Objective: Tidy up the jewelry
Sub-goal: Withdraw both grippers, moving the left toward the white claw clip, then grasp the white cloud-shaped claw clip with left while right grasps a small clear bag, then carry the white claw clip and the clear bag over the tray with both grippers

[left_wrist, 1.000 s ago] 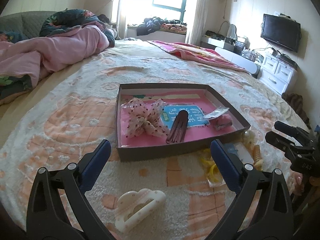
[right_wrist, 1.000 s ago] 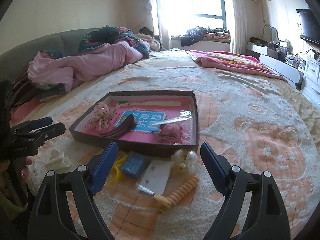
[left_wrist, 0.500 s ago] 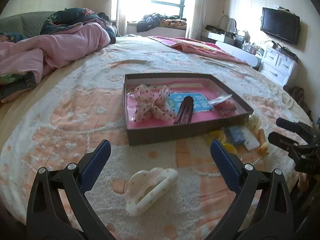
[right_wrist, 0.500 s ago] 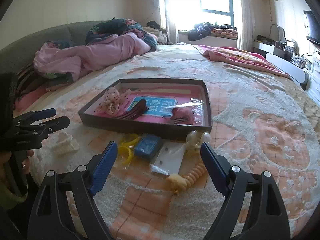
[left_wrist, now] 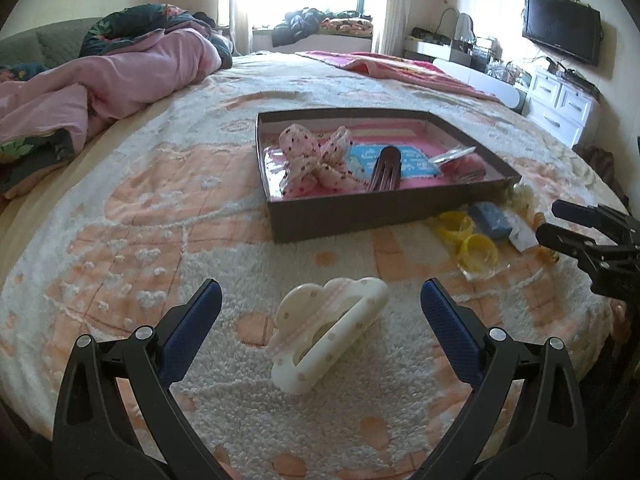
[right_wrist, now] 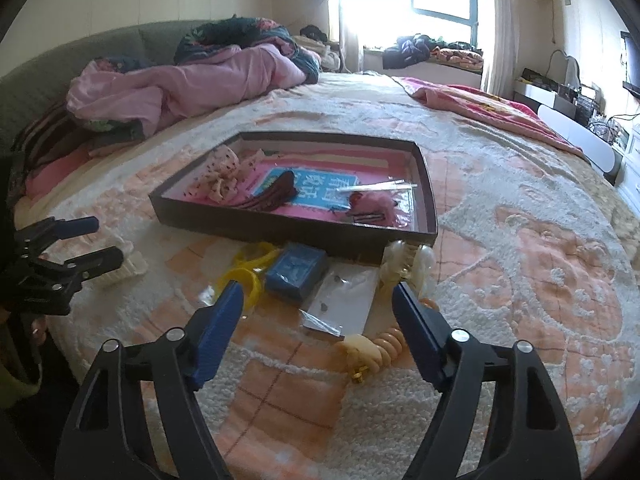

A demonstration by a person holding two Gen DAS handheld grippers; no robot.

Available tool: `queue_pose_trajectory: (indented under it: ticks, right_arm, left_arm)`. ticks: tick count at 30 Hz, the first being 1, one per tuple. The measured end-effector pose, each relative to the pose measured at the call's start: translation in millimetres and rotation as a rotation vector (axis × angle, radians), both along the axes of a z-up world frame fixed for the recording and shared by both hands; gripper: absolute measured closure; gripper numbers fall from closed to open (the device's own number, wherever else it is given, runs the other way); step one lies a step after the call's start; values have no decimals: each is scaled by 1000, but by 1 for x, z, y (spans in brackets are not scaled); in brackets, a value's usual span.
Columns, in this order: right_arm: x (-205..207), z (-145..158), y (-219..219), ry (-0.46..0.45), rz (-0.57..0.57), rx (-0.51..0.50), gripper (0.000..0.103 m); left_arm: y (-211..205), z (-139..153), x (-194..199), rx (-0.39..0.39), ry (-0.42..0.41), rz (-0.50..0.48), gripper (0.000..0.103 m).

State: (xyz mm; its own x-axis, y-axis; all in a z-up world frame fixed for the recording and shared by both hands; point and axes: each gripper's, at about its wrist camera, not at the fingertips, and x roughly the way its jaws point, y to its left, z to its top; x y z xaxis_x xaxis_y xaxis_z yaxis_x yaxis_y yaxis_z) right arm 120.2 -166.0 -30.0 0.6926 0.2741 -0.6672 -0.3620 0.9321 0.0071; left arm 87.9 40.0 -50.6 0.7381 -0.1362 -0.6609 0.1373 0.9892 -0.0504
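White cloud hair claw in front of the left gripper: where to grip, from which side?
Take the white cloud hair claw across its long body, mid-length. It lies tilted on the blanket, long axis diagonal, scalloped edge up-left, straight edge down-right. The open left gripper already straddles it from the near side; rolling the wrist so the pads meet those two long edges looks best, away from the ends.

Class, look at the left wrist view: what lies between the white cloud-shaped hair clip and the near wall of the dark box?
Only bare blanket lies between the white cloud-shaped hair clip and the dark box; the left wrist view shows it.
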Motion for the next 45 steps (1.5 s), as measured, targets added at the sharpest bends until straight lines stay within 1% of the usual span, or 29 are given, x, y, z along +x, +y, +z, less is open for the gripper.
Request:
queue_pose_trajectory:
  ticks: [2,7,10,12,14,16,17,19,20,22,24,26,27,28,29,32,36,39,45]
  right_arm:
    - [4,-4,1,7,2,-17,35]
    - [14,-14,5,28,12,-48,38]
    - [21,-20,7,43,20,-72,41]
    - [26,-24,8,58,23,-81,46]
    - [30,-27,8,68,25,-85,47]
    - [32,-29,9,72,29,-84,49]
    - [34,-30,9,74,30,-88,52]
    - [36,-31,9,81,32,-83,55]
    - [38,-33,8,90,32,-80,61]
    - [40,-35,8,98,38,-70,62]
    - [39,-34,8,95,45,-60,63]
    - [38,-33,8,97,48,-36,64]
    - [38,-32,8,100,53,-20,67]
    - [38,-31,8,115,69,4,81]
    - [37,-30,8,118,71,13,84]
    - [33,-28,10,106,78,16,88]
    - [28,-23,8,85,80,49,91]
    - [24,-18,5,71,81,66,91]
    - [15,-11,3,63,88,99,91]
  left_arm:
    - [0,-2,1,1,5,-3,12]
    - [0,-10,3,7,27,-6,12]
    - [0,-14,5,-1,40,-13,12]
    - [0,-16,6,-13,43,-24,12]
    - [0,-17,7,-21,47,-29,12]
    - [0,-18,6,-29,49,-38,19]
    - [0,-18,6,-32,52,-42,21]
    - [0,-20,7,-41,61,-50,30]
    - [0,-21,7,-43,66,-53,33]
    - [-2,-22,7,-43,70,-59,45]
    - [-4,-22,7,-36,73,-64,51]
    - [-5,-22,7,-37,76,-69,51]
    - [-5,-22,7,-37,76,-70,51]
    - [-6,-22,7,-36,76,-71,51]
    - [-6,-21,6,-36,76,-74,51]
    - [-8,-20,6,-38,74,-80,51]
    - [-13,-14,3,-44,61,-94,52]
    - [-15,-10,2,-60,56,-97,52]
    - [-27,1,2,-67,37,-115,52]
